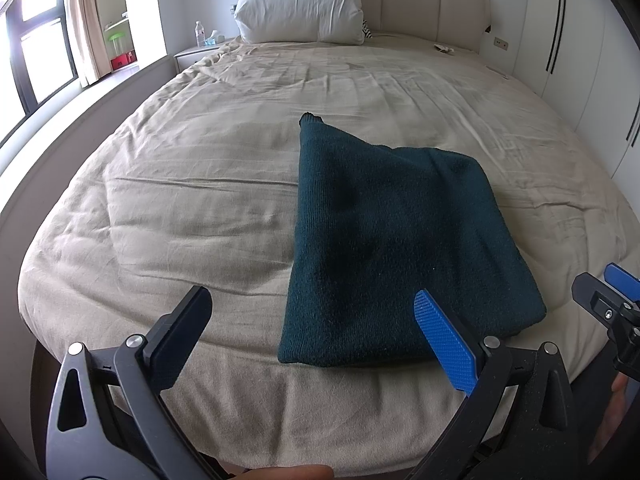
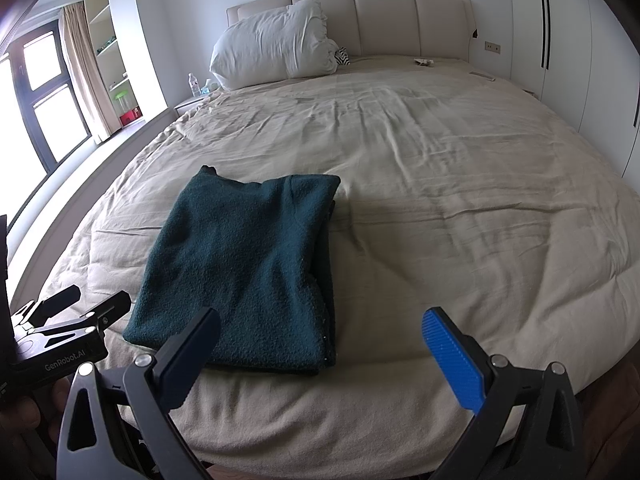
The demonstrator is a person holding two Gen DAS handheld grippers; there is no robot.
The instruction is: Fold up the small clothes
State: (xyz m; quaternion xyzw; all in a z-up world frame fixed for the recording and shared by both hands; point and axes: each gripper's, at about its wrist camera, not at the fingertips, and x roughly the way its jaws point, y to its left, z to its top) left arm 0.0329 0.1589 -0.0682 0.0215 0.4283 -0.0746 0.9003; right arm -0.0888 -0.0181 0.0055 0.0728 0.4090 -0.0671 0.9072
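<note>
1. The dark green garment (image 1: 384,240) lies folded into a rough rectangle on the bed (image 1: 180,200), close to the bed's near edge, its long axis running from that edge toward the headboard.
2. From the left hand-held gripper (image 1: 320,336) it lies ahead and to the right; from the right hand-held gripper (image 2: 324,344) ahead and to the left. It sits between the two, neither clearly nearer.
3. Both hand-held grippers are spread wide and hold nothing, hovering at the bed's near edge.
4. One far corner of the garment pokes out toward the headboard, so I judge the fold untidy there.
5. Bare sheet lies open on every side; the pillow (image 2: 272,44) is well apart.
</note>
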